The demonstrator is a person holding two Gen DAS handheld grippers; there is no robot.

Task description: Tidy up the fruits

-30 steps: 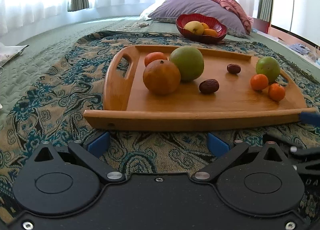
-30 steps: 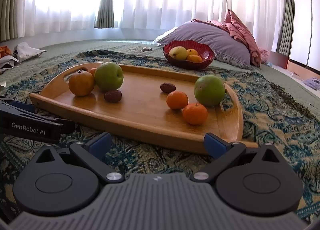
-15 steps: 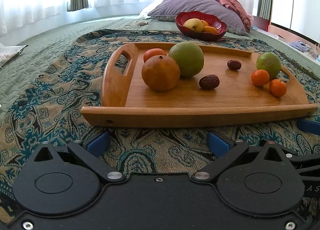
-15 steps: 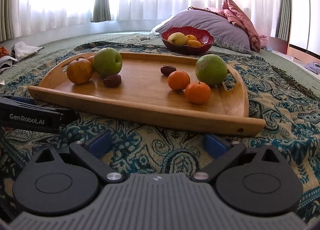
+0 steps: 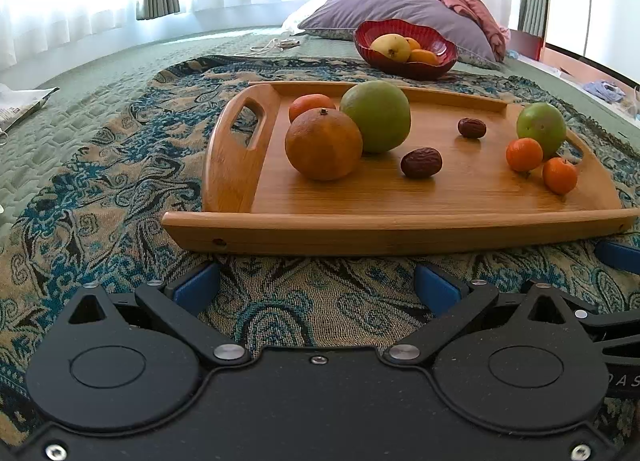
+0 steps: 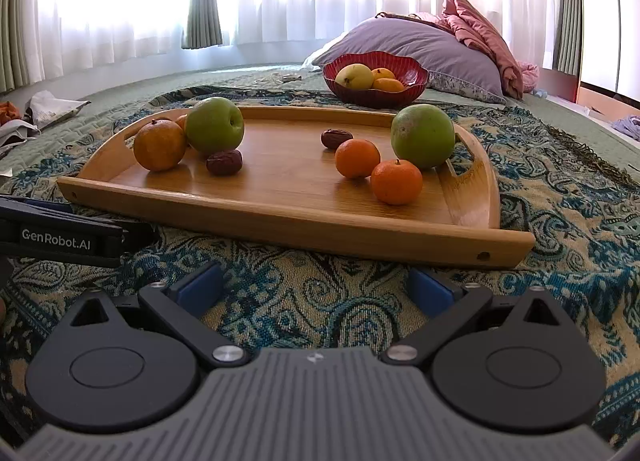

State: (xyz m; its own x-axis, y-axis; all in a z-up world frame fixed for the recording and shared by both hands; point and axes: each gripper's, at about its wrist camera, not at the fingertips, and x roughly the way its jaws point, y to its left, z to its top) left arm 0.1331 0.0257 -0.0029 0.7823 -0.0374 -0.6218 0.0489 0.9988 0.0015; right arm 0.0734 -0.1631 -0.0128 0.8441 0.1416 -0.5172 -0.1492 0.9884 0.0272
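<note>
A sunlit bedroom with sheer curtains; a woven paisley blanket (image 5: 100,197) covers the bed. On it lies a smooth bamboo tray (image 5: 360,233) with cut-out handles. From left it holds a dimpled orange (image 5: 323,144), a round green apple (image 5: 376,115), 2 wrinkled dates (image 5: 421,162), 2 glossy tangerines (image 6: 396,182) and another apple (image 6: 422,135). Behind sits a ribbed red bowl (image 5: 436,57) of fruit. The left claw (image 5: 316,287) and right claw (image 6: 316,285) hover low before the tray's near rim, both spread wide, empty.
</note>
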